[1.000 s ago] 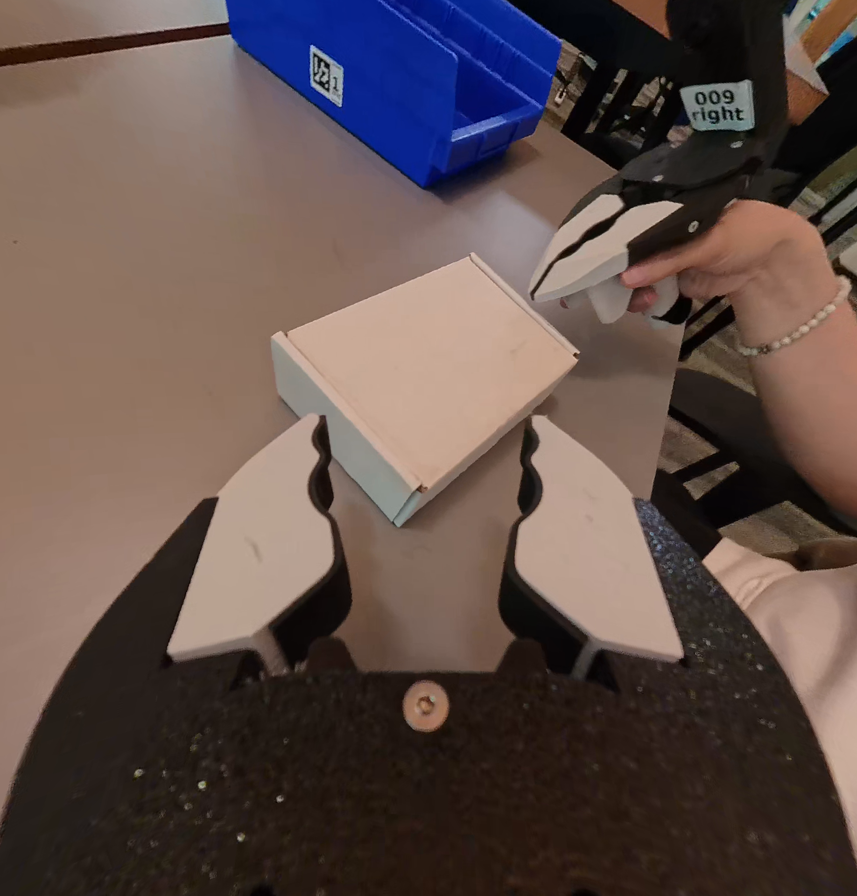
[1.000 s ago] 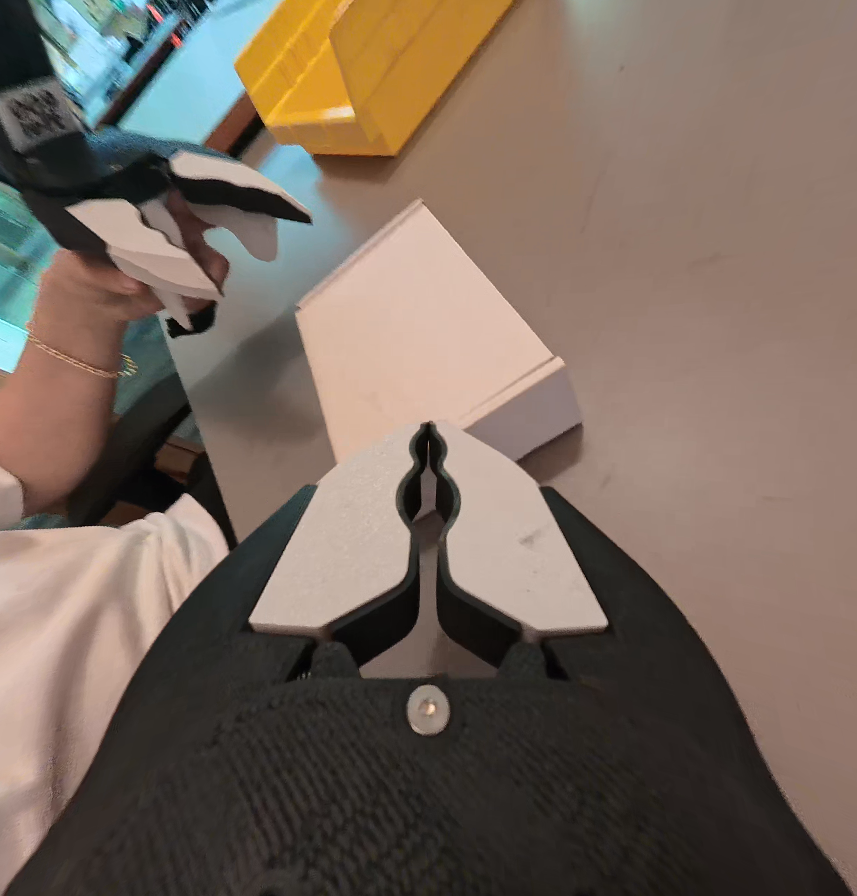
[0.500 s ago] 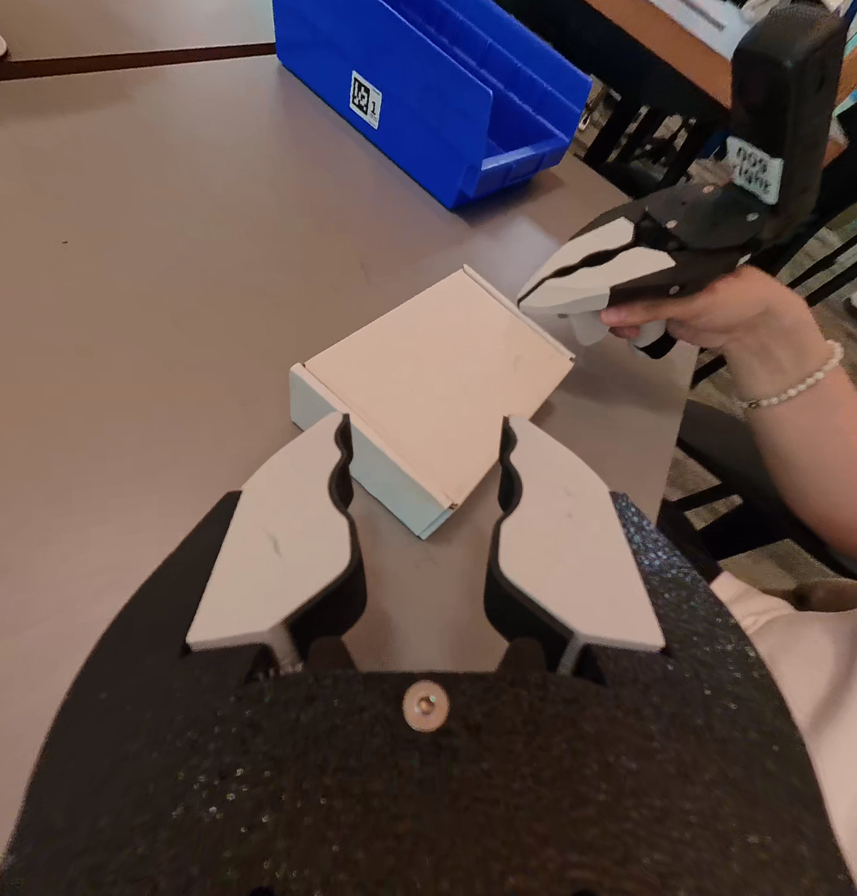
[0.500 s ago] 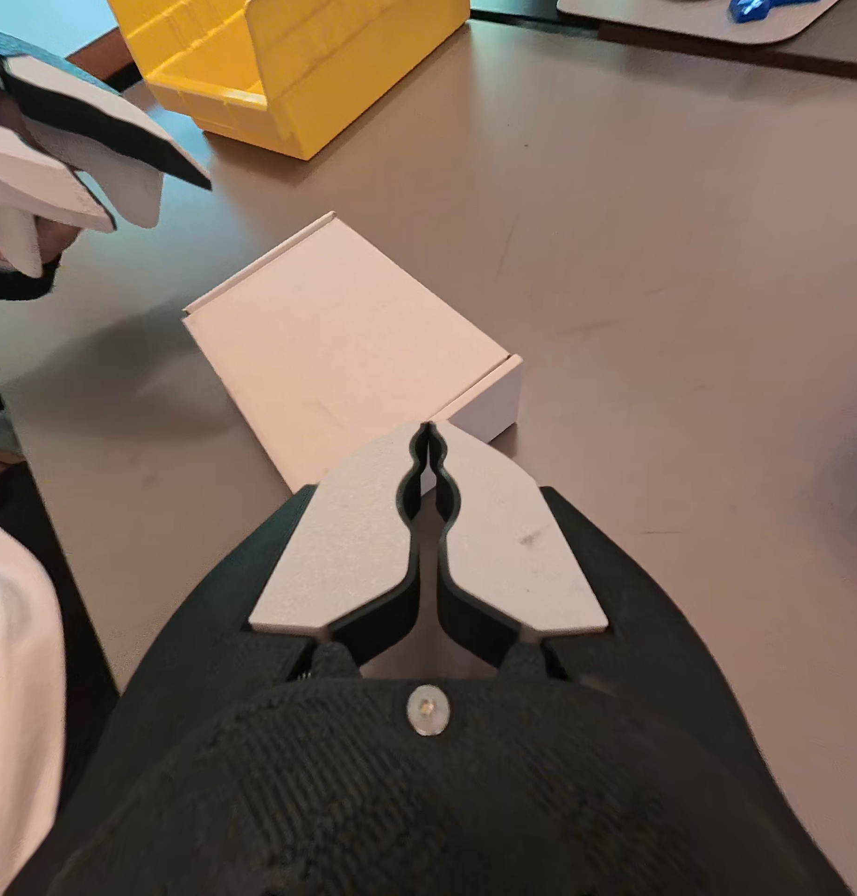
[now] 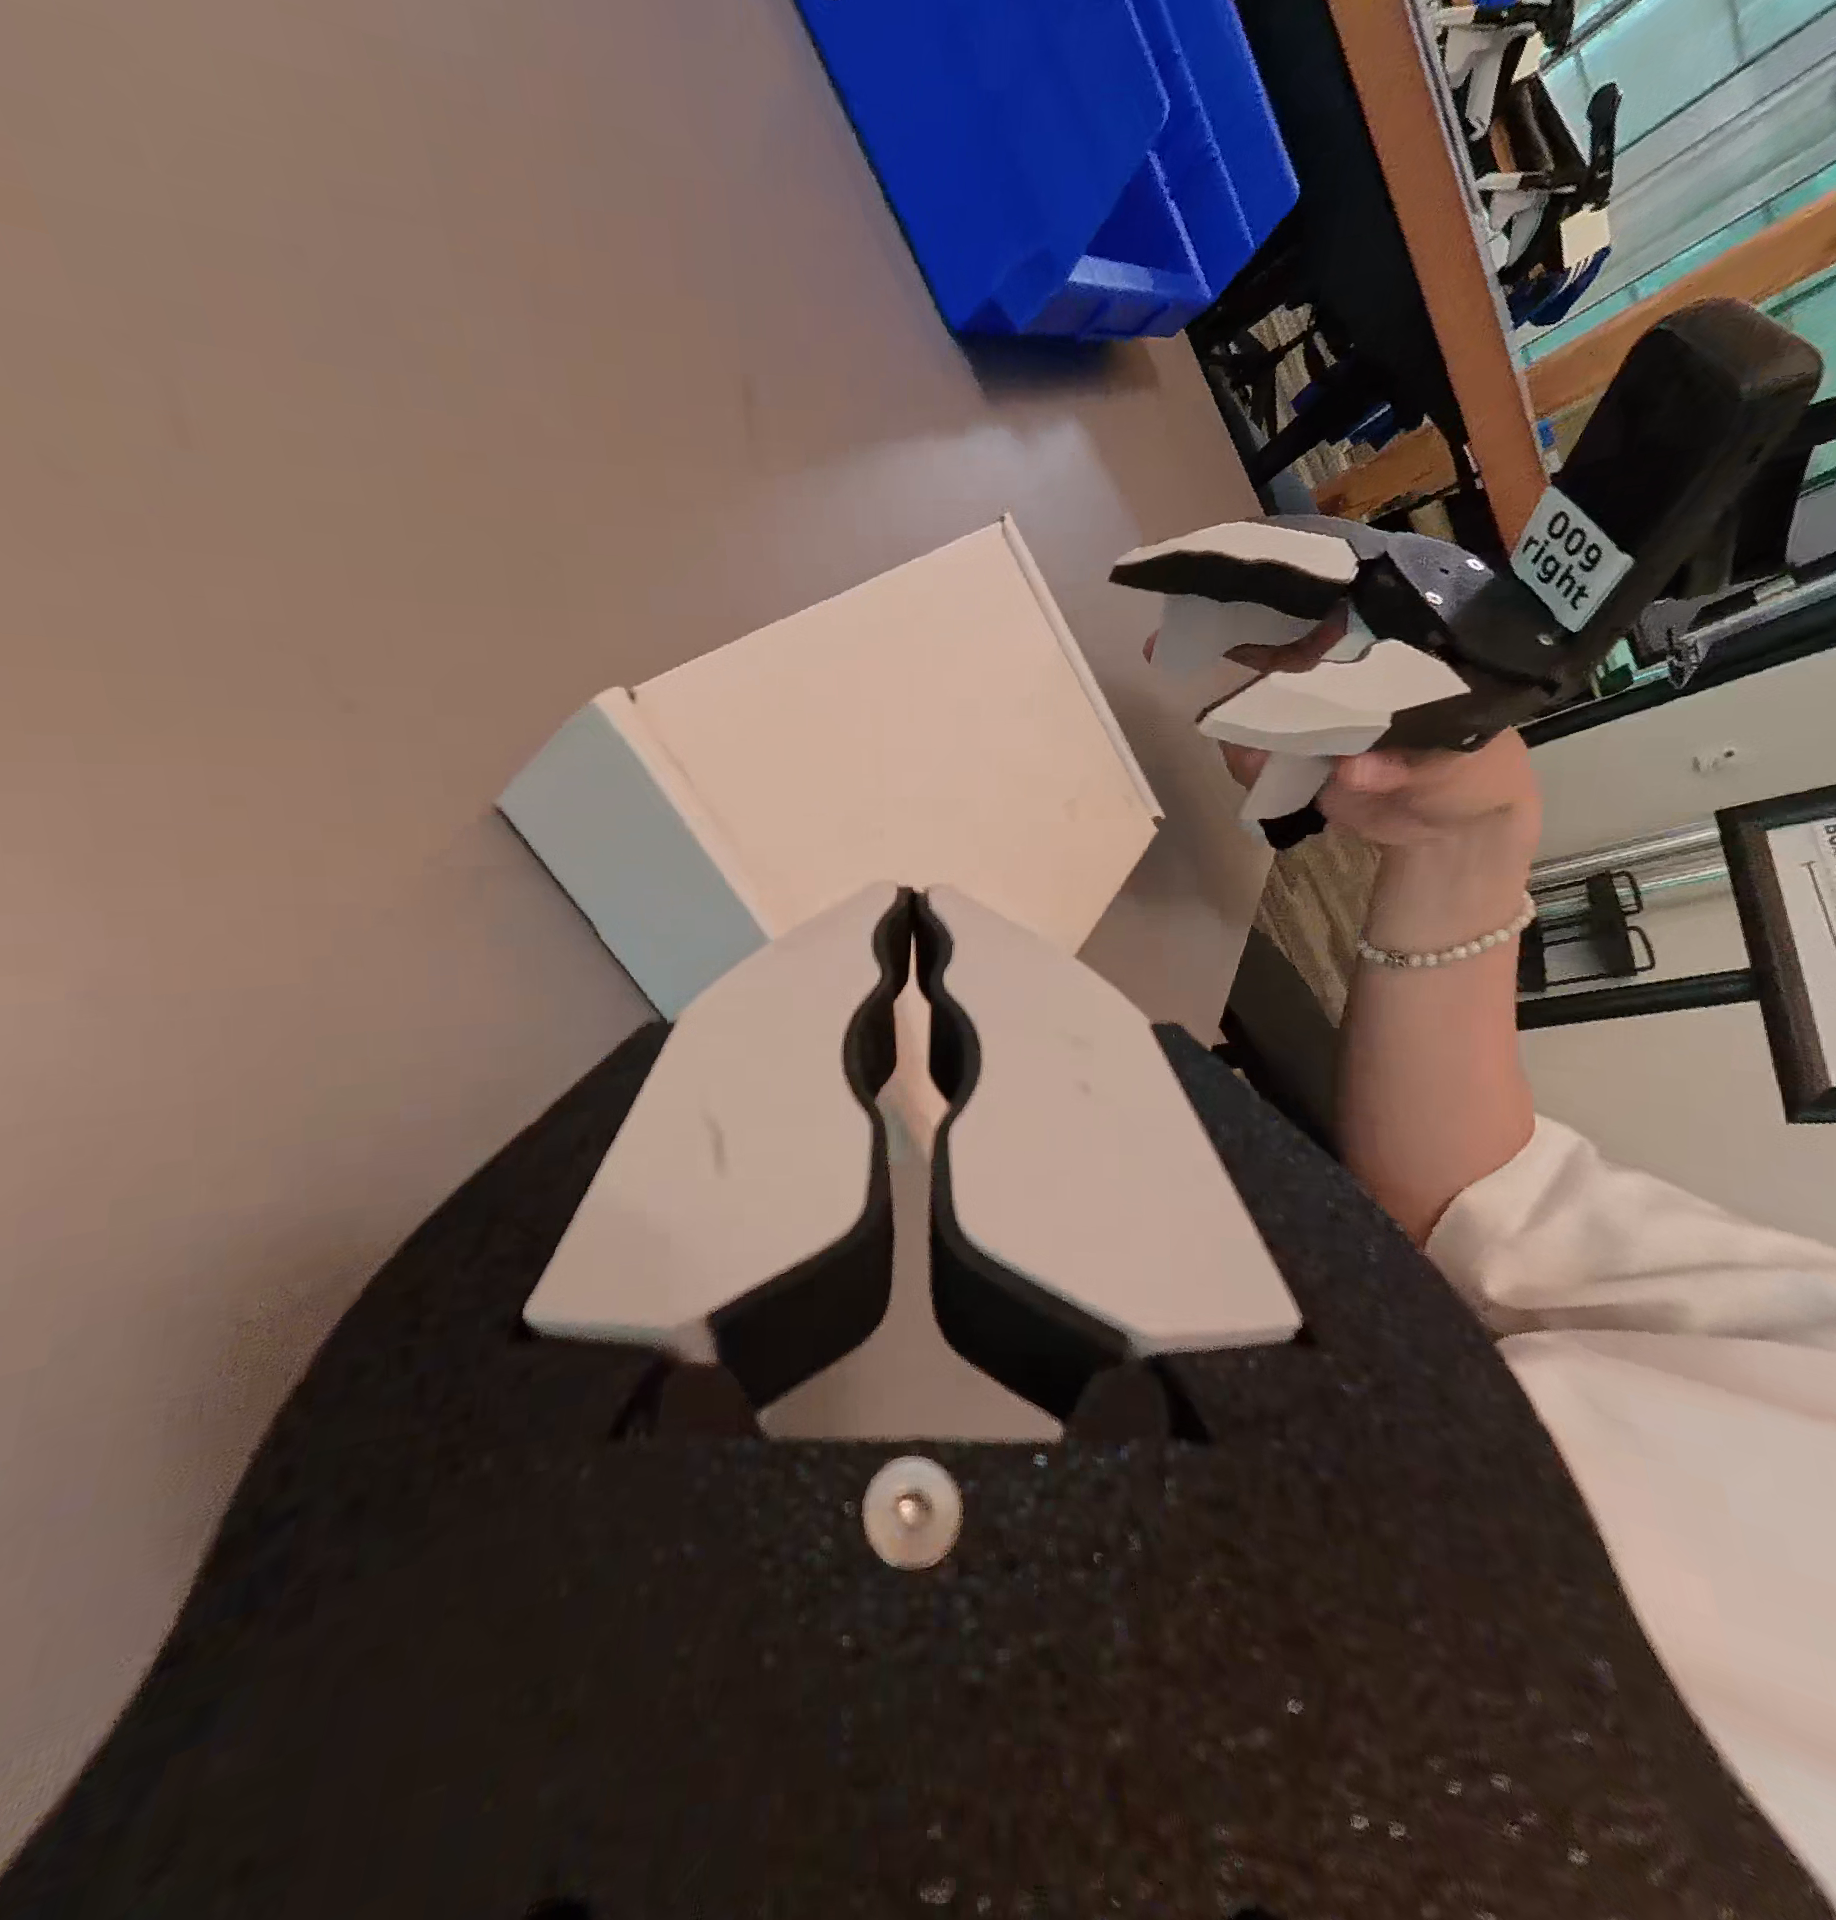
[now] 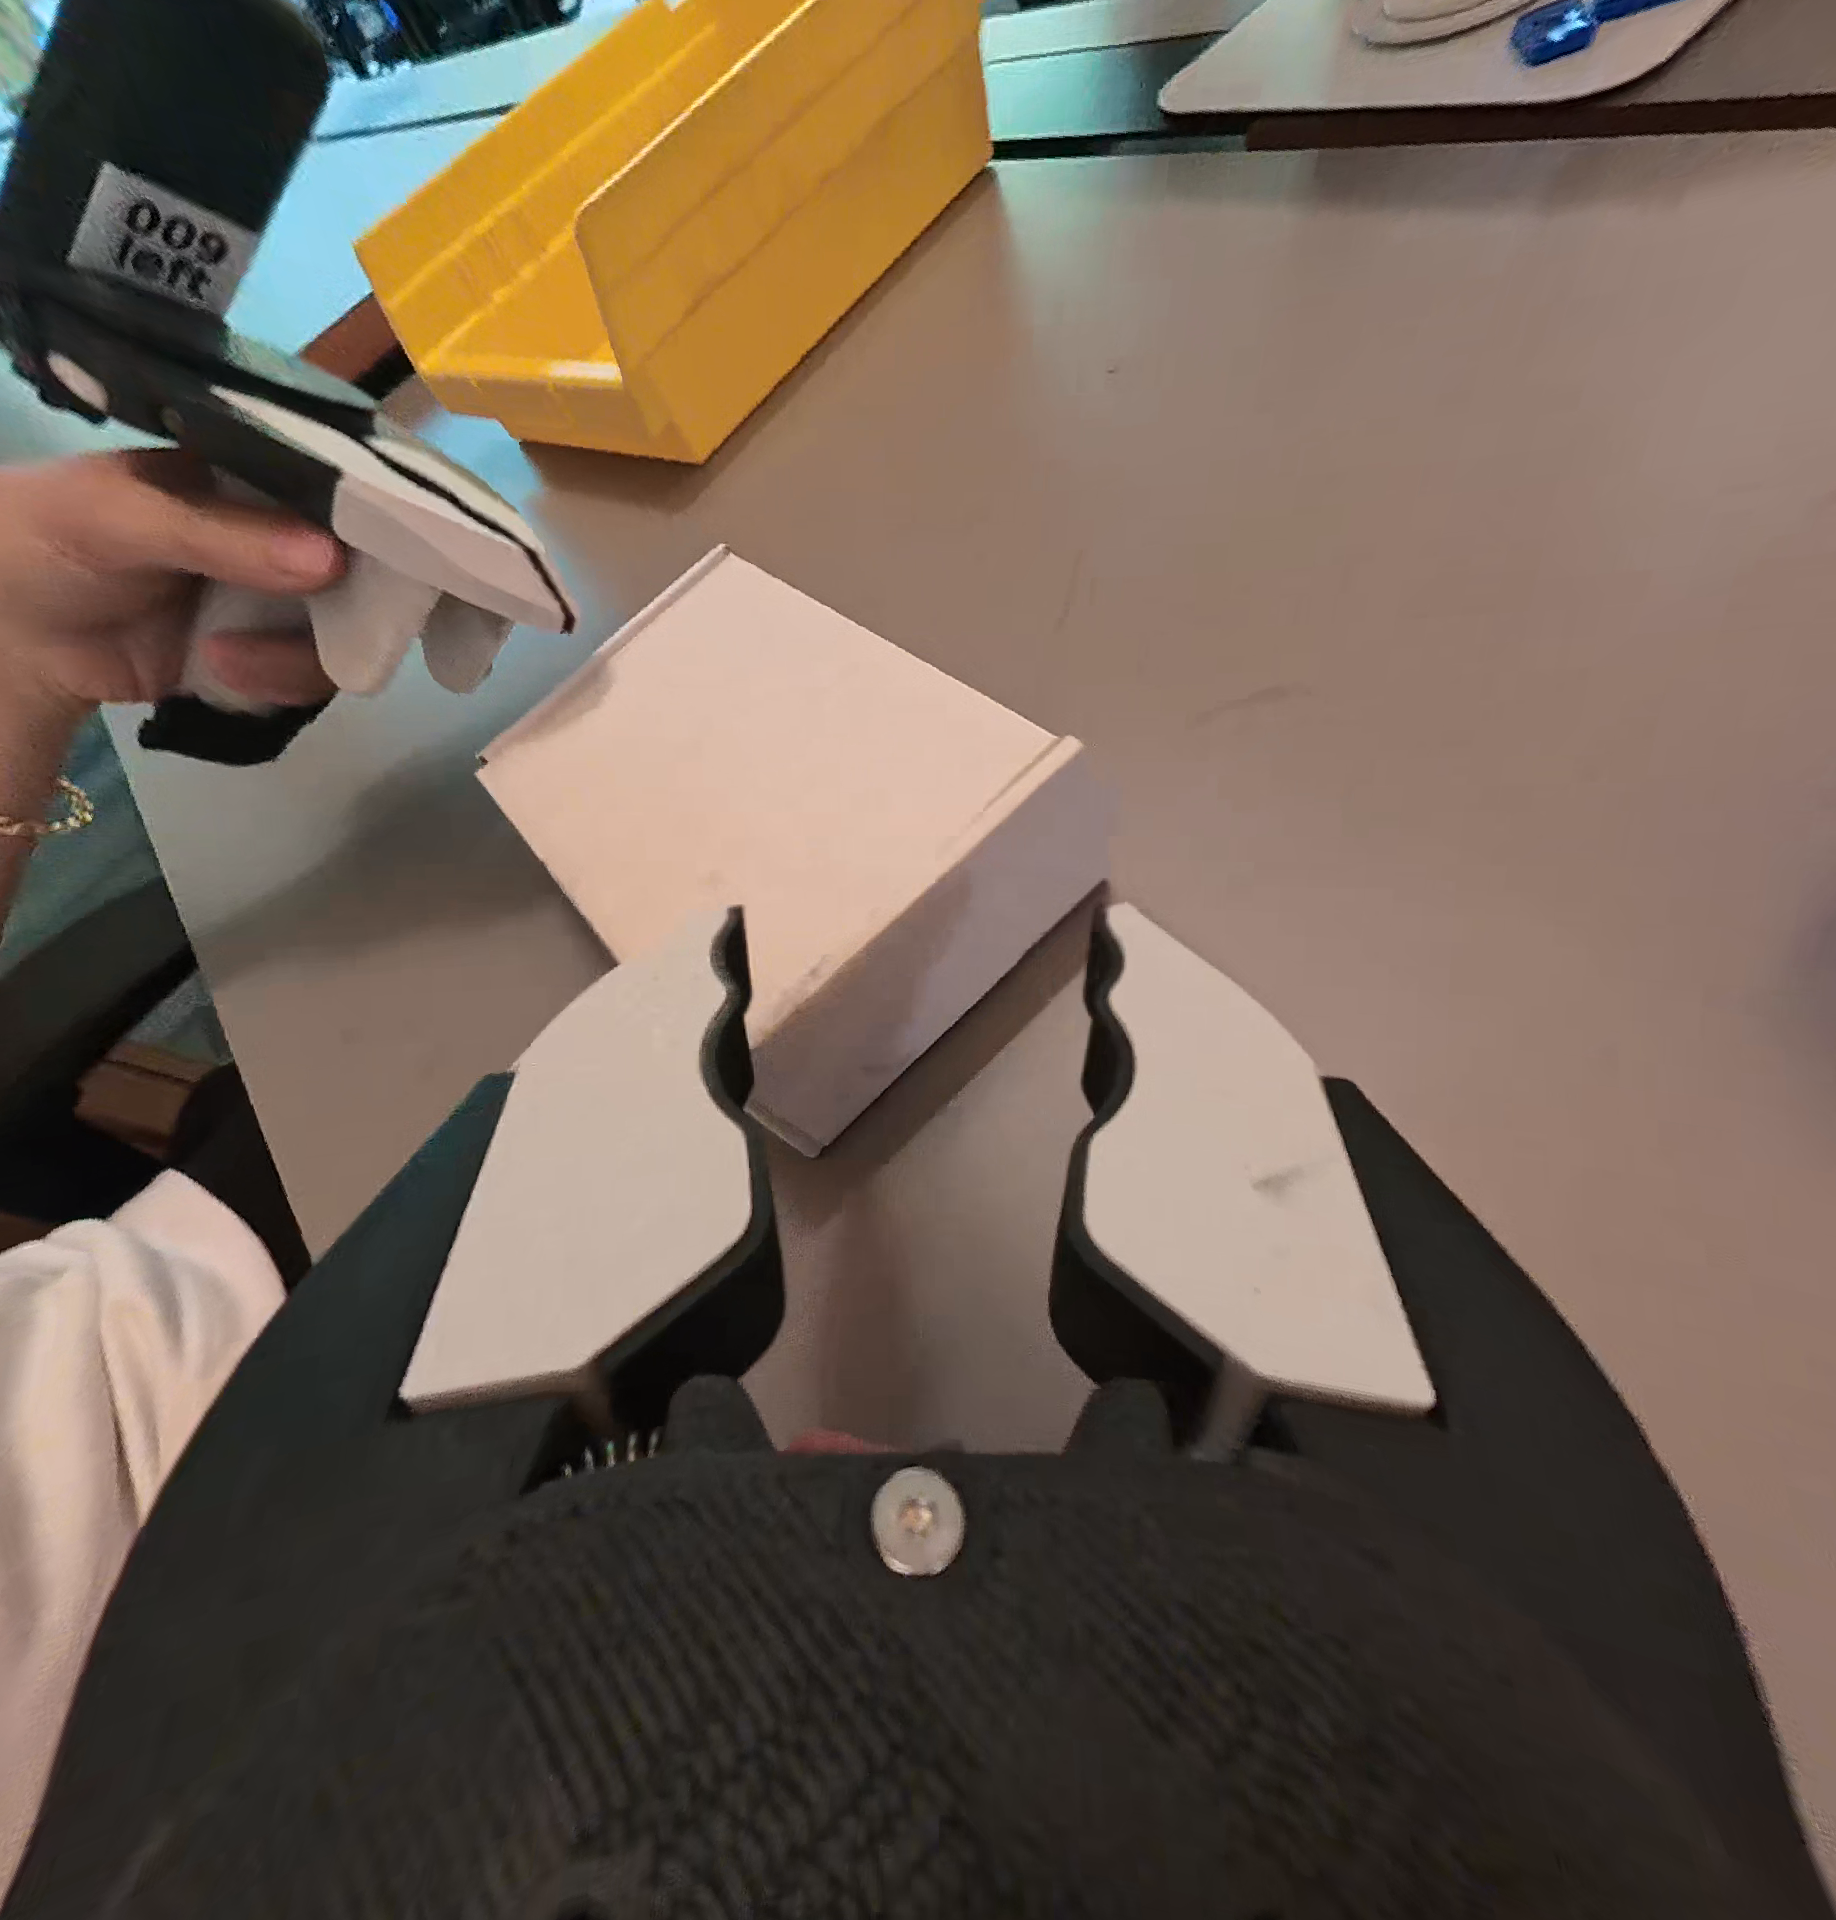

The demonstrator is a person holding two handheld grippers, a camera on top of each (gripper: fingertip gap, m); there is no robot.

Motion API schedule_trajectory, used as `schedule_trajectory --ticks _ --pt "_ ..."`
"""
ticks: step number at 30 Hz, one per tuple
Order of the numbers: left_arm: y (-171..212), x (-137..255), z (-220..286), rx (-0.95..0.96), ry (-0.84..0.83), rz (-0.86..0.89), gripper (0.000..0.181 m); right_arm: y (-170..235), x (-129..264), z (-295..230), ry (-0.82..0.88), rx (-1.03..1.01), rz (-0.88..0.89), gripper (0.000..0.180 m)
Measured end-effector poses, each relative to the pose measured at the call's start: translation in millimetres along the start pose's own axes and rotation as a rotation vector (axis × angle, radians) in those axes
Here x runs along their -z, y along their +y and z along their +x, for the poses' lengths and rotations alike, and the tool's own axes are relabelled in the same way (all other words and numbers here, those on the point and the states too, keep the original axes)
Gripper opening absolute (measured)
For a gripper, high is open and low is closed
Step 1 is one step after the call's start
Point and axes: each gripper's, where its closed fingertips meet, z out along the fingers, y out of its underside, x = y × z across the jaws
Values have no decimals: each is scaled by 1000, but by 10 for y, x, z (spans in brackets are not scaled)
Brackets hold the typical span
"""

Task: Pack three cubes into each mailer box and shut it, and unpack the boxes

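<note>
A closed white mailer box (image 6: 789, 769) lies flat on the grey table (image 6: 1413, 520) near its edge; it also shows in the left wrist view (image 5: 872, 748). No cubes are in view. My right gripper (image 6: 916, 914) is open, its fingers either side of the box's near corner; it shows from the side in the left wrist view (image 5: 1163, 649). My left gripper (image 5: 912, 920) is shut and empty, tilted, just short of the box's near edge. In the right wrist view it (image 6: 550, 613) hovers over the box's far left corner.
A yellow bin (image 6: 685, 239) stands beyond the box in the right wrist view. A blue bin (image 5: 1049, 156) stands at the far table edge in the left wrist view. A grey mat (image 6: 1465, 62) with a blue item lies far right. Chairs and a framed sign (image 5: 1807, 935) stand off the table. Left tips to right tips: about 15 cm.
My left gripper has shut and rolled sideways by the box. My right gripper has opened and come down so its fingers flank the box's corner.
</note>
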Motion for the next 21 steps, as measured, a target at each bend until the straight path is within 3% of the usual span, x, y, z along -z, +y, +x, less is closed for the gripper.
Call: schedule_trajectory --ticks 8,14,21 --pt "38 -59 -84 73 -40 6 0 210 -76 81 -51 -141 -71 89" --pt "61 -60 -113 -31 -150 -20 0 232 -97 50 -102 -220 -59 100" --pt "75 -51 -147 -117 -250 -27 0 33 -95 5 -250 -418 16 88"
